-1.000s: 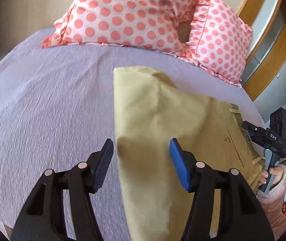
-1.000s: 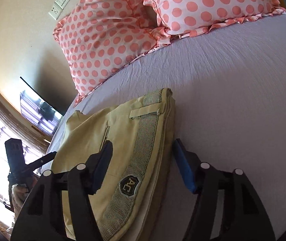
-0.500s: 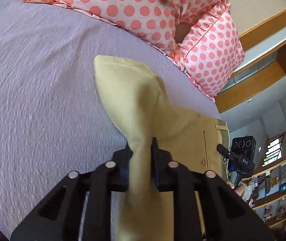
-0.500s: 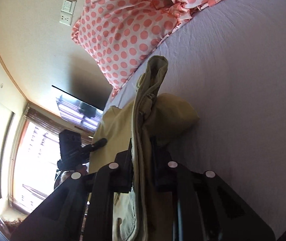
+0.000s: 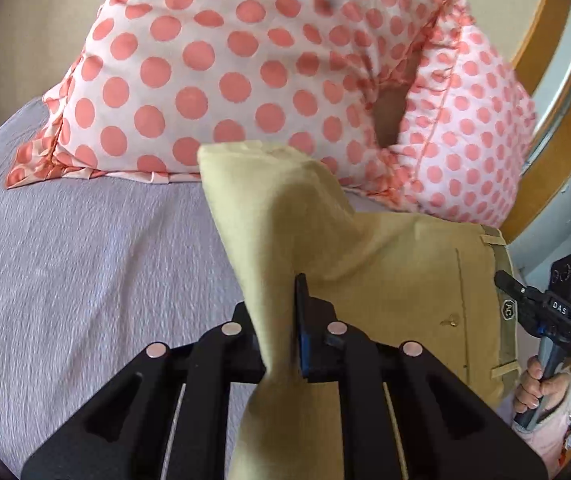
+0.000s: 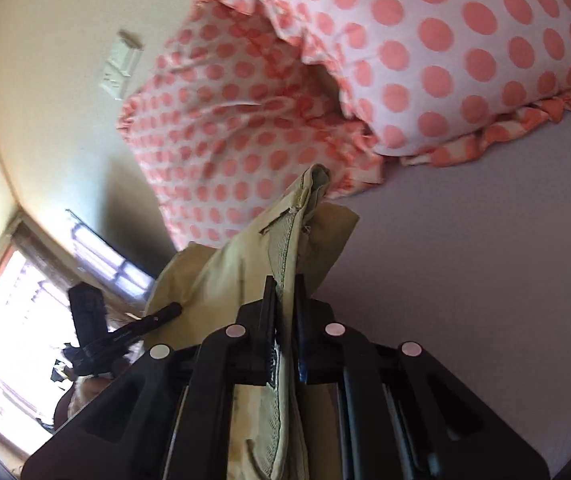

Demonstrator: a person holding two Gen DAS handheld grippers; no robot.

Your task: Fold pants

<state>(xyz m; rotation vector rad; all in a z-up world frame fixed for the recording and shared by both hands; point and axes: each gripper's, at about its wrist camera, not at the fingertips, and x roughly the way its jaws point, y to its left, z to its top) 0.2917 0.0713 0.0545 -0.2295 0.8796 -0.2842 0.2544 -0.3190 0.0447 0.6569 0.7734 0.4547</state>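
Observation:
The khaki pants (image 5: 385, 264) are folded and lifted off the lilac bed sheet (image 5: 85, 264). My left gripper (image 5: 281, 320) is shut on the folded leg end of the pants, which rises in a peak in front of it. My right gripper (image 6: 285, 312) is shut on the waistband end of the pants (image 6: 285, 248), with the striped waistband lining showing between its jaws. The right gripper also shows at the right edge of the left wrist view (image 5: 525, 300), at the waistband. The left gripper also shows in the right wrist view (image 6: 157, 316), at the far end of the pants.
Two pink polka-dot pillows (image 5: 225, 72) (image 6: 445, 52) lie at the head of the bed, close behind the pants. A wall with a switch plate (image 6: 119, 64) and a bright window (image 6: 5, 320) are on the left of the right wrist view. Wooden shelving (image 5: 541, 60) stands at the right.
Both grippers were open over the flat pants a second ago; they have shut on the two ends and lifted the pants, carrying them toward the pillows.

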